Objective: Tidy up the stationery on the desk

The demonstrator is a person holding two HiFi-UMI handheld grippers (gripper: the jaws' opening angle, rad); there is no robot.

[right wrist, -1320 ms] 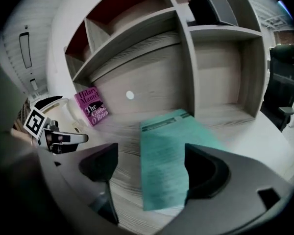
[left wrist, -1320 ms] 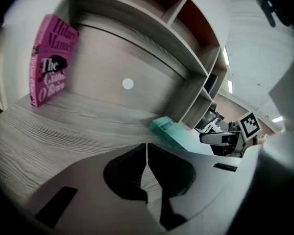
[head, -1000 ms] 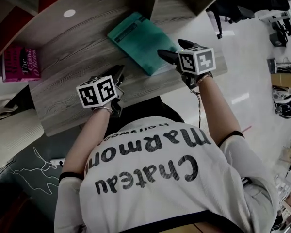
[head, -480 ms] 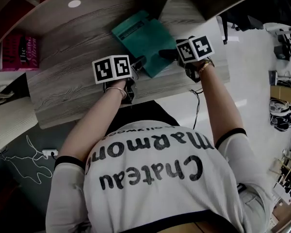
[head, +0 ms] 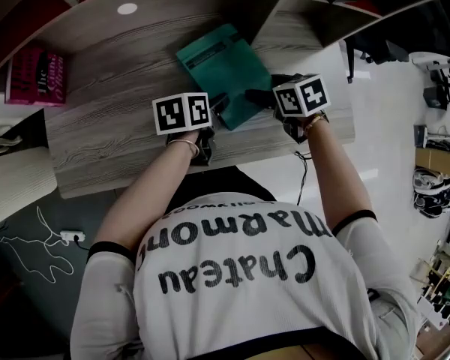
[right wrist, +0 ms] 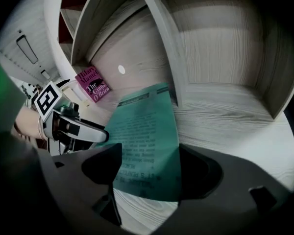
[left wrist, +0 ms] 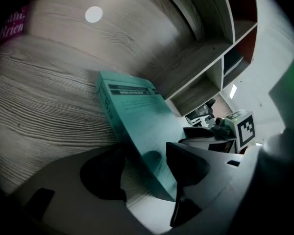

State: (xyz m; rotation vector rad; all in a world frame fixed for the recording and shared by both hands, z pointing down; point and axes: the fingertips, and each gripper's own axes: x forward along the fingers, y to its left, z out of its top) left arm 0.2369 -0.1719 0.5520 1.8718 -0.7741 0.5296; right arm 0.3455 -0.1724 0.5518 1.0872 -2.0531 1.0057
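Head view: a teal book [head: 223, 70] lies on the wood-grain desk [head: 112, 126] before the shelf cubbies [head: 281, 25], with a pink book [head: 36, 75] far left. The left gripper [head: 216, 105] has moved from bare desk to the teal book's near corner.

Left gripper view: its jaws, just opened wide, have that corner between them, ungripped.

Right gripper view: the right gripper [right wrist: 149, 168] has been closing; its jaws straddle the book's printed end, unclamped.

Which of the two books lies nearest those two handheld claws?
The teal book, lying near the desk's front edge; the pink book sits far off at the desk's left end.
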